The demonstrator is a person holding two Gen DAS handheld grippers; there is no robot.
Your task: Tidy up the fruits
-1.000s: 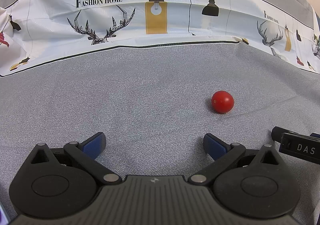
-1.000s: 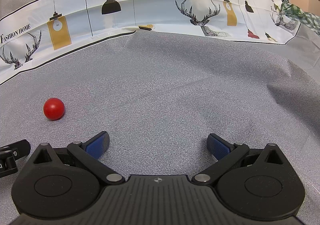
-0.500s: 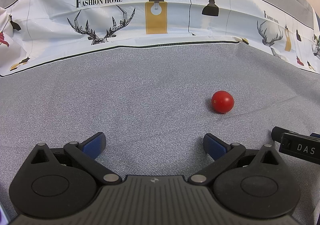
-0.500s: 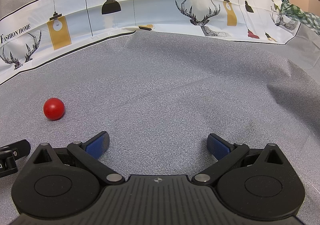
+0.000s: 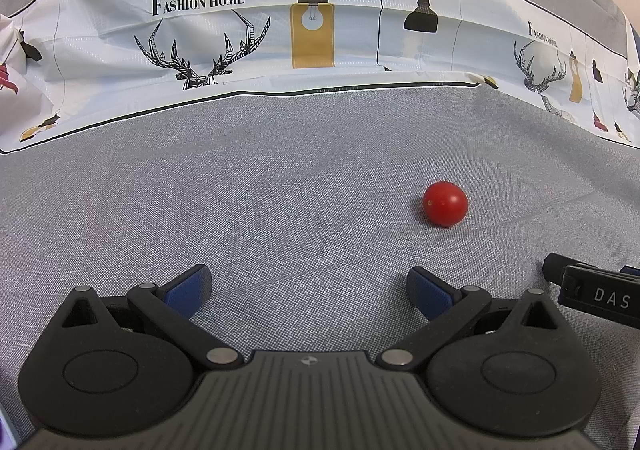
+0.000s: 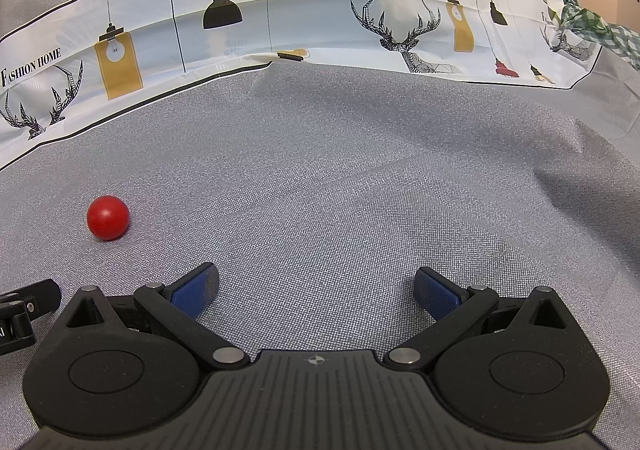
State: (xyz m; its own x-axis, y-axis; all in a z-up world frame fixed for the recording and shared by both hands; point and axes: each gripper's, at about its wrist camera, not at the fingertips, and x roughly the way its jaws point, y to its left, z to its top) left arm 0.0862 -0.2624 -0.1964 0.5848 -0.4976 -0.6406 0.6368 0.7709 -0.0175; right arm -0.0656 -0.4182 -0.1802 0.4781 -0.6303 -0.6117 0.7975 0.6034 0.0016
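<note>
Grey woven cloth (image 5: pixel 280 185) covers the surface; a small round red fruit (image 5: pixel 445 203), perhaps a cherry tomato, lies between the empty, wide-spread left gripper (image 5: pixel 308 286) and right gripper (image 6: pixel 316 286).

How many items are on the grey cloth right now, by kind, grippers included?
Red round fruit: 1
Open grippers: 2, the left gripper and the right gripper
Total: 3
</note>
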